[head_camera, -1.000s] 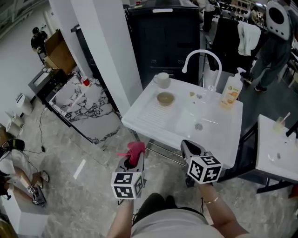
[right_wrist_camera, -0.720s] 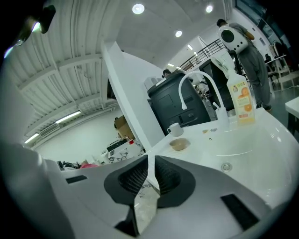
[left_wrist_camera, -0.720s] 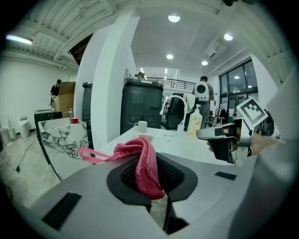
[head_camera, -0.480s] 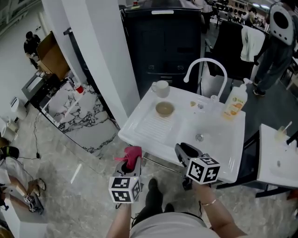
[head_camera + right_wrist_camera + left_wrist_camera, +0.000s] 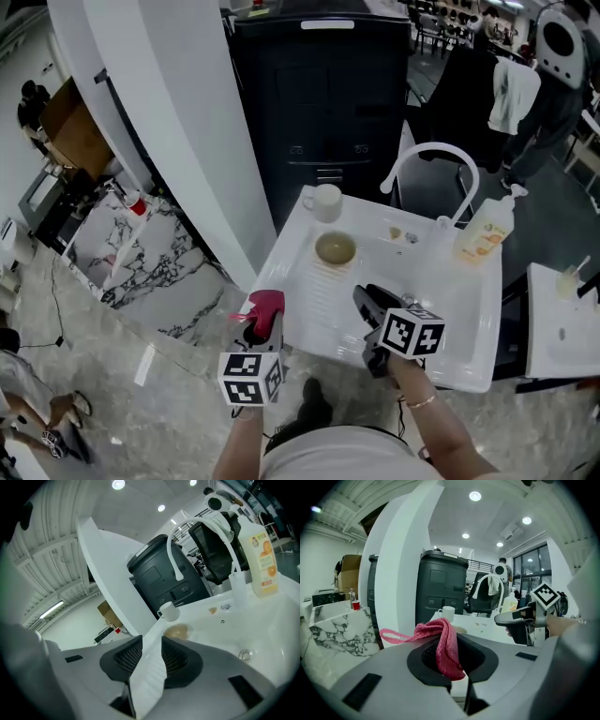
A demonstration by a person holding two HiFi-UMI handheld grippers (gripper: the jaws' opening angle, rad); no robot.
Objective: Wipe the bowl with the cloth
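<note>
The bowl [image 5: 335, 248] sits upright, mouth up, on the ribbed drainboard of the white sink [image 5: 450, 314], just in front of a white mug [image 5: 325, 201]. It is round, so it has no long axis, and it lies ahead of both grippers, clear of their fingers. The pink cloth [image 5: 446, 644] is pinched in the closed jaws of the left gripper [image 5: 262, 321] by the sink's near left corner, drooping with a thin loop trailing left. The right gripper [image 5: 373, 300] hovers over the sink, its jaws just opened wide with nothing between them.
</note>
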